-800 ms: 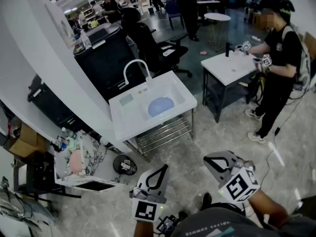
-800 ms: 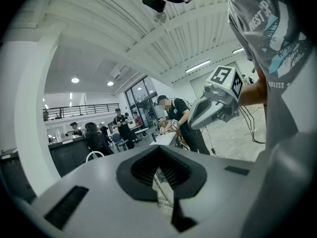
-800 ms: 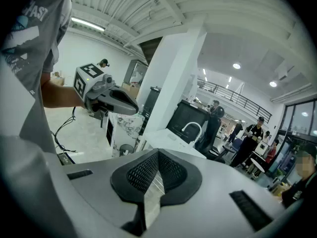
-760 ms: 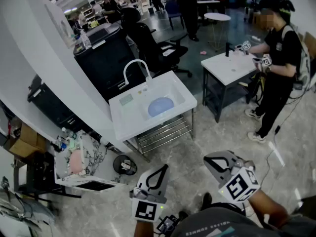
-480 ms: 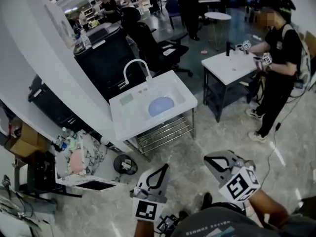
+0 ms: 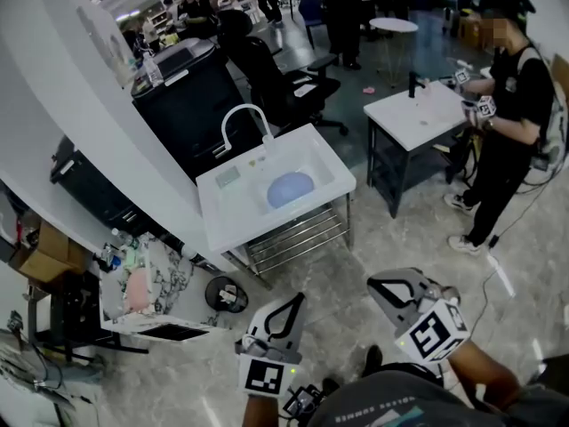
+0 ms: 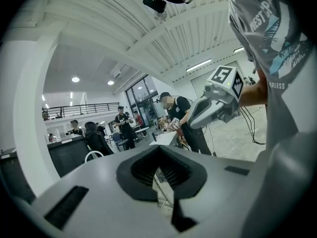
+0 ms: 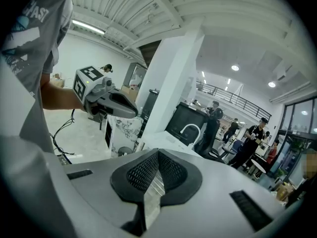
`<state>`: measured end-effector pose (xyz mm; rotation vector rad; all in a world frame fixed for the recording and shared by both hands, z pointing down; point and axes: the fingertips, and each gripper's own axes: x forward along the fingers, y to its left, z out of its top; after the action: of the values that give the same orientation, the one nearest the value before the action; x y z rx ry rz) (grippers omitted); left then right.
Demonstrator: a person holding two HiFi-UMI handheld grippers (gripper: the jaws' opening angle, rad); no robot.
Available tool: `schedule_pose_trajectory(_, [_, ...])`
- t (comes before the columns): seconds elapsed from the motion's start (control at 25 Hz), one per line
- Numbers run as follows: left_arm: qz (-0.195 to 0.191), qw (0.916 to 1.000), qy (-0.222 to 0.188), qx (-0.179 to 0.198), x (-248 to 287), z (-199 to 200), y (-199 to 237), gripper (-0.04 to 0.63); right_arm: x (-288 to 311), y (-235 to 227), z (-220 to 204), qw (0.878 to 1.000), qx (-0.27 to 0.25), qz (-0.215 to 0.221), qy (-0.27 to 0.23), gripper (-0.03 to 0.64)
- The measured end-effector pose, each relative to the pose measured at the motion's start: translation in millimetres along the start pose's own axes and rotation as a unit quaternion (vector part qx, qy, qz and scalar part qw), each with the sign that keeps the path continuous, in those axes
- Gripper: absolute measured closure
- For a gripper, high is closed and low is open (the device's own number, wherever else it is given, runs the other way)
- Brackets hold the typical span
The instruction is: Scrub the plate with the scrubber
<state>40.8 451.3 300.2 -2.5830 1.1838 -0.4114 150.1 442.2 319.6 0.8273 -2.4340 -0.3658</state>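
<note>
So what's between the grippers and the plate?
Head view: bare marbled floor, then the front rim of the white sink. The left gripper and right gripper stand well short of the blue plate.

A: Plate col?
B: Pale blue, plain. Sink + tap white. Chair blk.
A: Left gripper, right gripper?
B: Both grey, blk pads, b/w square-marker cubes. Floor grey, marbled.
</note>
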Motion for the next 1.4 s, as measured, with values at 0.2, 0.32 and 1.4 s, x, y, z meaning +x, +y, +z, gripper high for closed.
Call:
schedule_pose_trajectory(0.2, [0.001, 1.0, 0.005, 0.003, 8.9, 0.9, -1.2, 0.594, 0.0, -9.1, -1.7, 1.0, 0.011, 0.001, -0.012, 0.586])
schedule_pose_trajectory(0.32, [0.006, 1.0, 0.007, -0.001, 16.4, 1.7, -2.7, 0.594, -0.1, -16.2, -7.0, 1.0, 0.014, 0.004, -0.016, 0.586])
schedule_pose_trajectory(1.4, [-0.011, 0.9997, 0.018, 0.01, 105.6, 7.9, -4.1, 0.594, 4.8, -97.1, -51.6, 0.999, 0.036, -0.01, -0.029, 0.586])
